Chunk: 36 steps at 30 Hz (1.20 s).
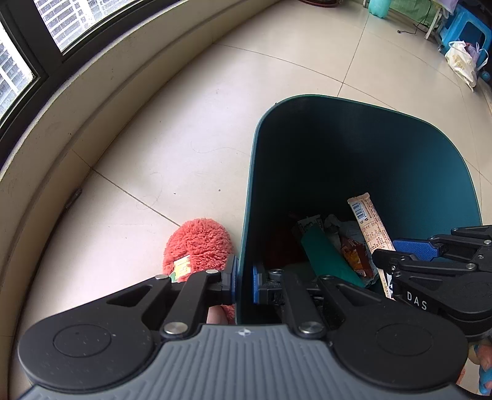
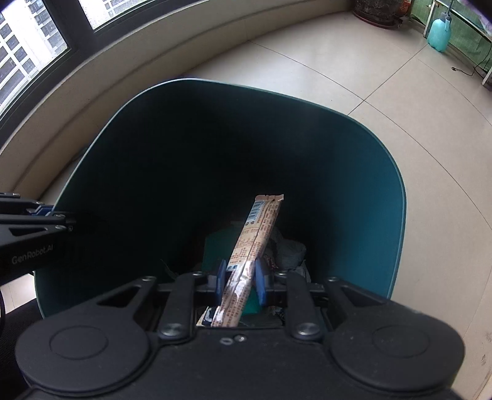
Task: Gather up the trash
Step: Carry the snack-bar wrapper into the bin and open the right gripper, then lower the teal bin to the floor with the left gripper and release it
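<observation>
On the pale tiled floor [image 1: 276,55] below a dark-framed window [image 1: 46,40], a fluffy coral-red slipper [image 1: 200,243] lies just beside the outer wall of a tall teal plastic waste bin [image 1: 455,184]. To its right, the left gripper [image 1: 244,284] is clamped on the bin's near wall, 1 blue pad [image 1: 234,277] outside and the other inside, the jaws nearly together with only the thin plastic between them. Inside the bin lie crumpled wrappers [image 1: 353,252] and a dark green rolled piece [image 1: 326,255], heaped at the bottom. Further right, the right gripper [image 2: 240,281] reaches over the bin's open mouth, its jaws narrow and pressed on the lower part of a long beige printed snack wrapper [image 2: 255,243] with a barcode near its top. The wrapper stands tilted, its upper end leaning right and pointing down into the dark bin, above the trash already there; its lower end runs back between the fingers toward the gripper body. At the far right of the floor, well apart from the bin, sit a white plastic bag [image 1: 461,61] and a blue stool [image 1: 464,27].
</observation>
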Available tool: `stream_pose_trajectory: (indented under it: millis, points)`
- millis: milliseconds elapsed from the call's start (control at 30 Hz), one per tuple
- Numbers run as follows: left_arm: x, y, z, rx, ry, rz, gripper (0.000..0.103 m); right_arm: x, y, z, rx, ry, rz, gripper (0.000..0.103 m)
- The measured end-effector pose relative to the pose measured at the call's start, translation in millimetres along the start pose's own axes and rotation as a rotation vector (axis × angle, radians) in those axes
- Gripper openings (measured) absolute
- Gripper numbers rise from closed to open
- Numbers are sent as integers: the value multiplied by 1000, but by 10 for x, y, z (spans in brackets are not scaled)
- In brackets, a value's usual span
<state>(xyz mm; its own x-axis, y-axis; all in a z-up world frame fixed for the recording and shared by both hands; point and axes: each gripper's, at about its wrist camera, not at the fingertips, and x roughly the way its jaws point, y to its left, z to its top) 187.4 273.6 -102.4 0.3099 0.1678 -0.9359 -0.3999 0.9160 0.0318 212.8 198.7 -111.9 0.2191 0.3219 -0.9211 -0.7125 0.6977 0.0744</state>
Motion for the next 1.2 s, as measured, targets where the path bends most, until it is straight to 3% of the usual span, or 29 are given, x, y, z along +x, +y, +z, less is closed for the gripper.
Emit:
stream_pose_trajectory:
  millis: [167, 400, 800, 933, 1033, 1200]
  points:
    - [20, -12, -9, 1, 4, 5, 9, 121, 29, -70, 17, 54, -22, 19]
    - [27, -30, 12, 4, 14, 9, 9, 9, 89, -95, 25, 51, -19, 25]
    - [-221, -38, -65, 16, -62, 34, 10, -586, 151, -228, 59, -68, 38, 34]
    - [-367, -15, -118, 32, -103, 44, 18, -840, 113, -296, 83, -115, 55, 39]
    - [-508, 13, -162, 37, -143, 66, 25, -943, 95, -364, 98, -160, 76, 48]
    - [-757, 35, -272, 39, -195, 53, 27, -1190, 103, -493, 96, -209, 89, 49]
